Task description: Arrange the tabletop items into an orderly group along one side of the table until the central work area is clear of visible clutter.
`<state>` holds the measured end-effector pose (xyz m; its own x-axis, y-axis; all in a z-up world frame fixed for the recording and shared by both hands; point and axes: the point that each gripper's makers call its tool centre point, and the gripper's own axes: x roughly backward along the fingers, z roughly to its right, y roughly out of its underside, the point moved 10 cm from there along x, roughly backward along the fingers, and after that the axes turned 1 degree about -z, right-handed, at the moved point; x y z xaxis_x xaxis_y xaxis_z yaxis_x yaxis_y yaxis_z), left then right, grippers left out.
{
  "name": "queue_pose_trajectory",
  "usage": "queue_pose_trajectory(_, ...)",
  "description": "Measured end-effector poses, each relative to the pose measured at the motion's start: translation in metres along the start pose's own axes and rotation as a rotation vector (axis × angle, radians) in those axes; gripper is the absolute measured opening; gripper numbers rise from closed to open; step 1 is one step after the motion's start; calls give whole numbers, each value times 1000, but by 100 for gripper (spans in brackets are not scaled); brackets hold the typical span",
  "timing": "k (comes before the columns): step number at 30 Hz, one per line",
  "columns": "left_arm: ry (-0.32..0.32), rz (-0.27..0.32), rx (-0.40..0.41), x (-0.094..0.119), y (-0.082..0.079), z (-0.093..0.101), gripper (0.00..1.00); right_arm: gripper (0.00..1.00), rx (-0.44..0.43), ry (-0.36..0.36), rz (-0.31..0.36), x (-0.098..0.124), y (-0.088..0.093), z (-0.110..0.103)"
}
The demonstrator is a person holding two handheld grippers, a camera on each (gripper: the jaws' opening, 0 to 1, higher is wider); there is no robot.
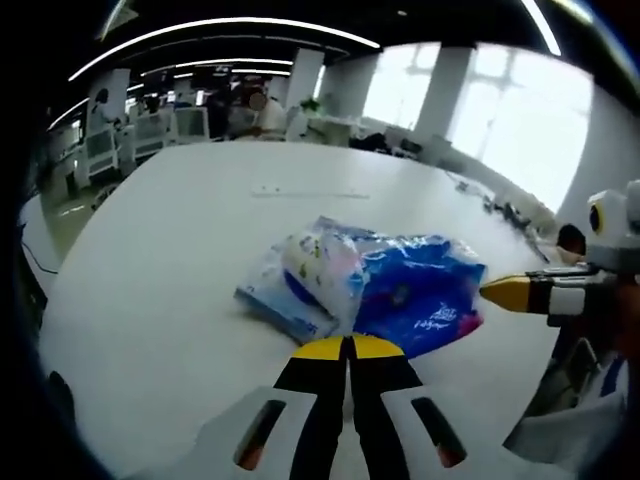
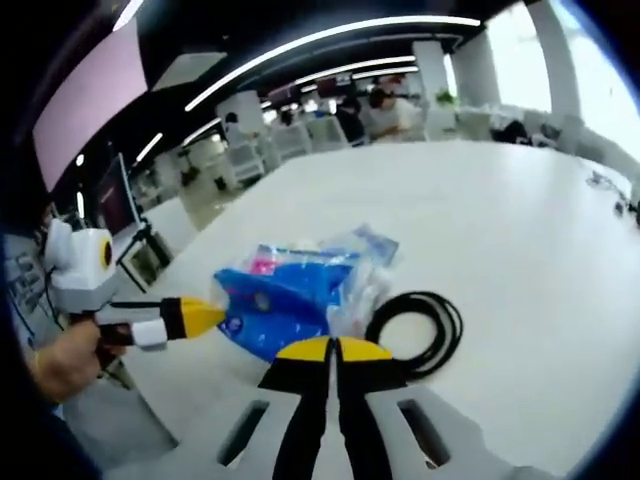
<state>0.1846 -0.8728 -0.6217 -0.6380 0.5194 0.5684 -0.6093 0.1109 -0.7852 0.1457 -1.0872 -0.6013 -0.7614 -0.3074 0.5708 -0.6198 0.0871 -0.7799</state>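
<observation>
Here, the left gripper [image 1: 347,348] and the right gripper [image 2: 333,350] are both seen pressed tight together, with nothing held. The blue bags [image 1: 400,285] are found on the white table [image 1: 180,250], just beside a black cable [image 2: 420,335].

Two crinkled plastic packs [image 1: 375,285], blue and pale, lie overlapping on the white table [image 1: 180,260], just beside a coiled black cable [image 2: 420,330].

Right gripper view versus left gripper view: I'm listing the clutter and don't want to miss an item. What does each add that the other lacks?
The right gripper view adds a coiled black cable lying beside the packets, and a person's hand holding the left gripper. The left gripper view adds the right gripper coming in from the right. Both share the white table, the blue plastic packet and the clear patterned packet against it.
</observation>
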Motion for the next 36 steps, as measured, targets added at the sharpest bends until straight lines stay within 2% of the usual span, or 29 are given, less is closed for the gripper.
queue_pose_trajectory(15, 60, -32, -65, -13, -23, 14, 0, 0, 11, -23, 25, 5, -31, 19)
queue_pose_trajectory(23, 105, -29, -97, -22, -38, 22, 0, 0, 15, -16, 38, 9, -45, 32)
queue_pose_trajectory(36, 146, -21, -97, -41, -52, 34, 0, 0, 1, -18, 57, 9, -62, 56)
